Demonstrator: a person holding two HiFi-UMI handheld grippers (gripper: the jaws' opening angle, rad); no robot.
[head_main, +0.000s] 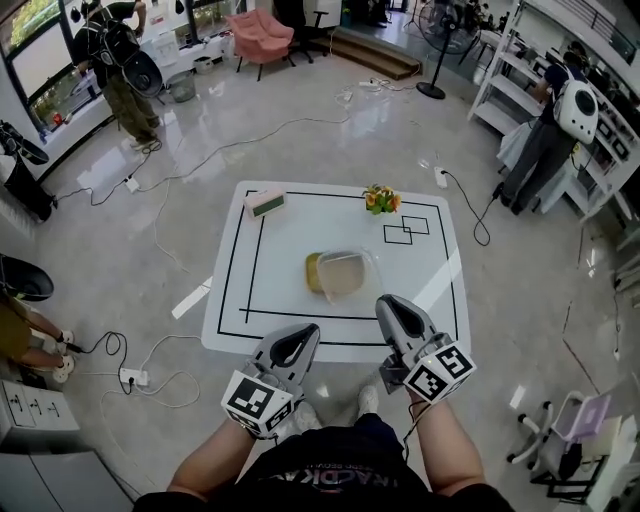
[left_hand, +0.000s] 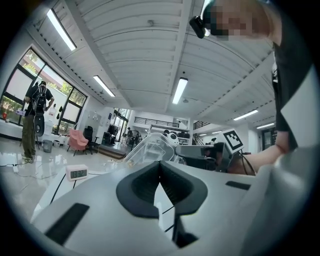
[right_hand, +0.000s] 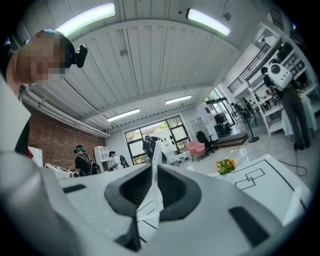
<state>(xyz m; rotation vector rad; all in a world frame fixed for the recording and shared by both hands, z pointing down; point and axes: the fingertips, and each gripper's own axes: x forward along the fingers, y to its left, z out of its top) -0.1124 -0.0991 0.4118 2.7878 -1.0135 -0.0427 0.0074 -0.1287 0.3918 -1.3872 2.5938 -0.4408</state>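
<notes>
A clear plastic container (head_main: 343, 272) stands in the middle of the white table (head_main: 430, 270), with a yellow piece (head_main: 313, 270) at its left side. My left gripper (head_main: 306, 336) hovers at the table's front edge, jaws shut on nothing. My right gripper (head_main: 388, 306) is just right of it, a little nearer the container, also shut and empty. In the left gripper view the container (left_hand: 150, 147) rises beyond the closed left gripper (left_hand: 160, 163), and the right gripper's marker cube (left_hand: 233, 140) shows to the right. The right gripper (right_hand: 153, 168) in its own view points across the table.
A small white digital clock (head_main: 264, 203) sits at the table's back left corner and a bunch of flowers (head_main: 381, 199) at the back right, beside two taped black squares (head_main: 406, 230). Cables and a power strip (head_main: 133, 378) lie on the floor. People stand far off.
</notes>
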